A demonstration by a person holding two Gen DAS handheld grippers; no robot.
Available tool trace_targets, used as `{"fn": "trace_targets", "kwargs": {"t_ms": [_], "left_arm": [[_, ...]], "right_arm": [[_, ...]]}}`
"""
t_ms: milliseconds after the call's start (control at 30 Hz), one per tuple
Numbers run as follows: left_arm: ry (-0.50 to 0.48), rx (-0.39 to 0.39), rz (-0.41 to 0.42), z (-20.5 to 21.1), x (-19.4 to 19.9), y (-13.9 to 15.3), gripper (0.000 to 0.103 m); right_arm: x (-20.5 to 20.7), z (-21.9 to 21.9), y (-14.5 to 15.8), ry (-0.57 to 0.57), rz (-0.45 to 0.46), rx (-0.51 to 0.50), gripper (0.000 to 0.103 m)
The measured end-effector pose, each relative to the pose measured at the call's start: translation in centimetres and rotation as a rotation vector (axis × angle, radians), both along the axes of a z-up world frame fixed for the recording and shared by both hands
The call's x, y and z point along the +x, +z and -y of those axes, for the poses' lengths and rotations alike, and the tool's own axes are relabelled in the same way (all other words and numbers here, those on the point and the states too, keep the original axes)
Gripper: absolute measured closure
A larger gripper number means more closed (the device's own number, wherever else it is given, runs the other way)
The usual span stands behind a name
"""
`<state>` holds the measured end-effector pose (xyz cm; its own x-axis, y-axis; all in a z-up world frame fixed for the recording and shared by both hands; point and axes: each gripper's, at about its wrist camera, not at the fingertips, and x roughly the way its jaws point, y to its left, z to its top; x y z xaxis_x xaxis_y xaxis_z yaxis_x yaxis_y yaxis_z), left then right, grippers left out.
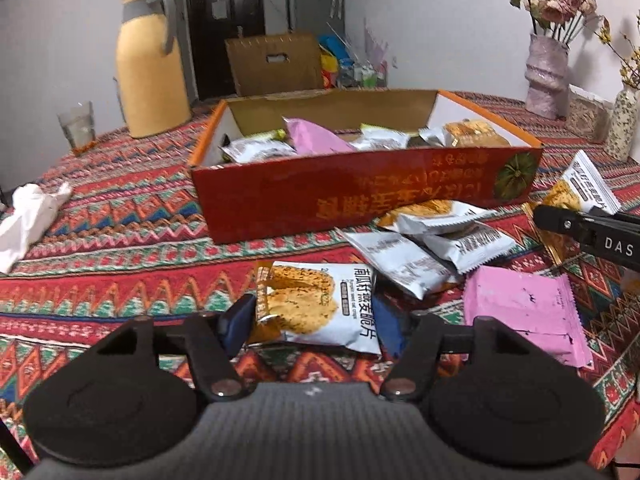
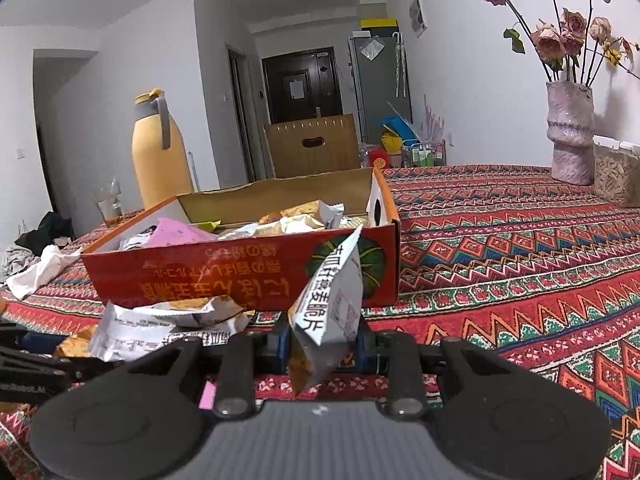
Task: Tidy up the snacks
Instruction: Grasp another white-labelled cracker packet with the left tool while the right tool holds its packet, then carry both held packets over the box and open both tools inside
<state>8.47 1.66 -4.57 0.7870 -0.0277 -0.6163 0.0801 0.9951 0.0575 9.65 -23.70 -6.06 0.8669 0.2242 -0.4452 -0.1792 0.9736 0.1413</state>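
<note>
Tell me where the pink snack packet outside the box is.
In the left wrist view the pink snack packet lies flat on the patterned tablecloth at lower right, in front of the red box, just right of the silver cracker packets.

Bench [image 1: 120, 208] draped in a red patterned cloth. Far left: yellow thermos jug [image 1: 150, 64] with grey handle, a drinking glass [image 1: 78, 126] just beside it, and crumpled white paper [image 1: 30, 212] nearer the edge. Far right: pink vase [image 2: 570, 132] of dried roses [image 2: 560, 32], a filled clear container [image 2: 616, 172] just beside it. Background: dark door [image 2: 304, 84], cardboard box [image 2: 314, 146].
</note>
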Motion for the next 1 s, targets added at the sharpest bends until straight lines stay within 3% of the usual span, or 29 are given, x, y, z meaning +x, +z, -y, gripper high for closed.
{"fn": "trace_targets", "kwargs": {"t_ms": [400, 700, 1000], "left_arm": [[0.049, -0.027, 0.144, -1.2, -1.4, 3.2, 0.039], [0.041, -0.045, 0.236, -0.3, -0.4, 6.2, 0.039], [0.032, -0.038, 0.317, 1.0, 1.6, 9.0, 0.039]], "right_arm": [[-0.7, -0.3, 0.8, 0.0, 0.032, -0.019, 0.074], [-1.0, -1.0, 4.2, 0.022, 0.121, -0.045, 0.074], [1.6, -3.2, 6.9, 0.061, 0.189, -0.084, 0.074]]}}
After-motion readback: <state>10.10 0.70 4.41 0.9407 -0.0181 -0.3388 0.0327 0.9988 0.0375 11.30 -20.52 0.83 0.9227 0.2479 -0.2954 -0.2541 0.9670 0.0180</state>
